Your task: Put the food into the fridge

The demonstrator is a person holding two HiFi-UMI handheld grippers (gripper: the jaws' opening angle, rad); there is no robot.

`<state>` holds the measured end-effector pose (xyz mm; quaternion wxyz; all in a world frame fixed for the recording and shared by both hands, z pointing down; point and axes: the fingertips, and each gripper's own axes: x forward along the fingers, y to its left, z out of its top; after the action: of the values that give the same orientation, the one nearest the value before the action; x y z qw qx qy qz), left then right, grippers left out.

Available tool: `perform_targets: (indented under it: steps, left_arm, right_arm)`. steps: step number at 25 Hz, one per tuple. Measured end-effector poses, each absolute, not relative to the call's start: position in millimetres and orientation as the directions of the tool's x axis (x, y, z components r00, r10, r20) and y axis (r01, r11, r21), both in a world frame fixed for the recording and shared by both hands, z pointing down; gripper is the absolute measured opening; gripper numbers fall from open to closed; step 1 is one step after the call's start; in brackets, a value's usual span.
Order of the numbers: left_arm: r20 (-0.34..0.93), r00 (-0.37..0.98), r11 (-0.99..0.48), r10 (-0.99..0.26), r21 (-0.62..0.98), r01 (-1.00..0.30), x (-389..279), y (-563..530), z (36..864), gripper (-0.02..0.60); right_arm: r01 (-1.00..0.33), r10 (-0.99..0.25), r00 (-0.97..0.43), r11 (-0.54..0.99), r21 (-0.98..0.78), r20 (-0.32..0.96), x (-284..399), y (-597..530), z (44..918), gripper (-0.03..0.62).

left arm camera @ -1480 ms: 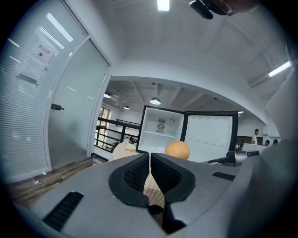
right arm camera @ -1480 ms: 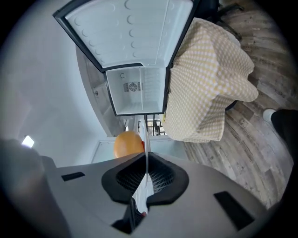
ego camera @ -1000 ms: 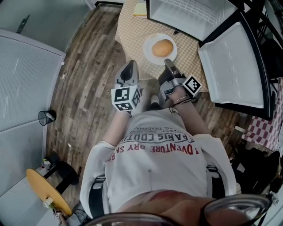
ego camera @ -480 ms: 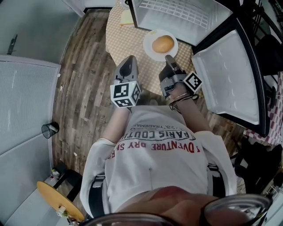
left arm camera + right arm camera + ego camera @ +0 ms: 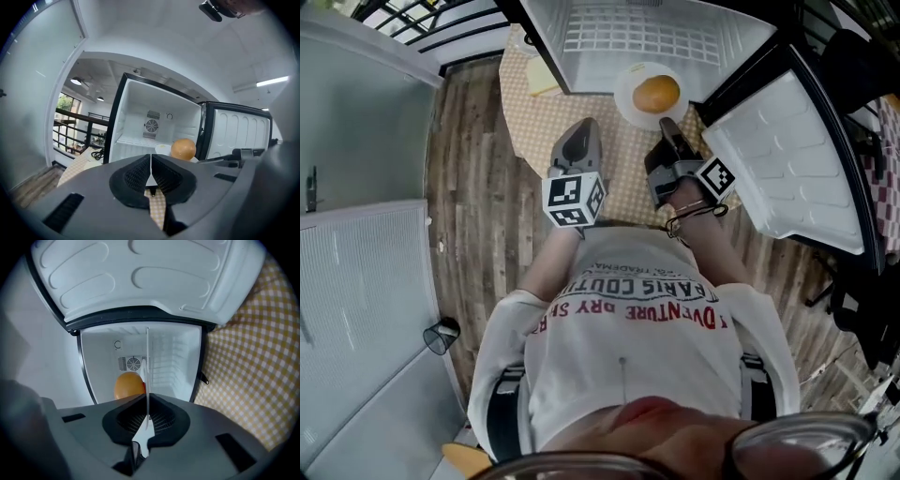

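Note:
A round orange-brown bun (image 5: 656,94) lies on a white plate (image 5: 627,87). My right gripper (image 5: 667,127) is shut on the plate's near rim and holds it up at the mouth of the open white fridge (image 5: 609,33). In the right gripper view the plate (image 5: 147,363) shows edge-on as a thin white line between the pads, the bun (image 5: 128,386) to its left. My left gripper (image 5: 582,131) hovers beside it over the checked tablecloth (image 5: 532,117), shut with nothing in it. From the left gripper view the bun (image 5: 183,148) sits before the fridge (image 5: 154,123).
The fridge door (image 5: 787,159) stands swung open on the right, close to my right hand. A yellow pad (image 5: 542,81) lies on the table left of the fridge. A black cable (image 5: 96,153) rests there too. A mesh cup (image 5: 441,335) stands on the wood floor.
Both grippers and the plate with the bun have moved forward to the fridge; the plate now sits at the fridge's opening. The jaws have kept their state.

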<state>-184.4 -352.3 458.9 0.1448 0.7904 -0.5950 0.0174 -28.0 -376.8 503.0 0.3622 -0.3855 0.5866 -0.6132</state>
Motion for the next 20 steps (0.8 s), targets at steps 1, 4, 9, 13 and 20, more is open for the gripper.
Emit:
perform_targets:
  steps: [1,4,9,13,20]
  left_arm:
    - [0.202,0.314,-0.271,-0.928,0.211,-0.939,-185,-361,460,0.028]
    - [0.204,0.376,-0.330,-0.904,0.226,-0.916,-187,-384,461,0.028]
    - [0.193,0.455,-0.406,-0.869,0.246,-0.880,-187,-415,460,0.028]
    - [0.185,0.492,-0.443,-0.851,0.253,-0.860,-185,-433,460,0.028]
    - [0.192,0.519,-0.468,-0.833,0.257,-0.845,-189,-457,465,0.028]
  right_arm:
    - [-0.009,-0.906,-0.420,-0.048,-0.999,0.047,-29,-382,502,0.034]
    - [-0.009,-0.930,-0.364,-0.043,-0.999,0.044,-31,-394,499,0.034]
    - [-0.042,-0.958,-0.278,-0.058,-0.997,0.067,-28,-412,497,0.034]
    - [-0.068,-0.971,-0.226,-0.063,-0.996,0.077,-21,-430,493,0.034]
    - [-0.086,-0.980,-0.167,-0.094,-0.992,0.108,-21,-466,495,0.034]
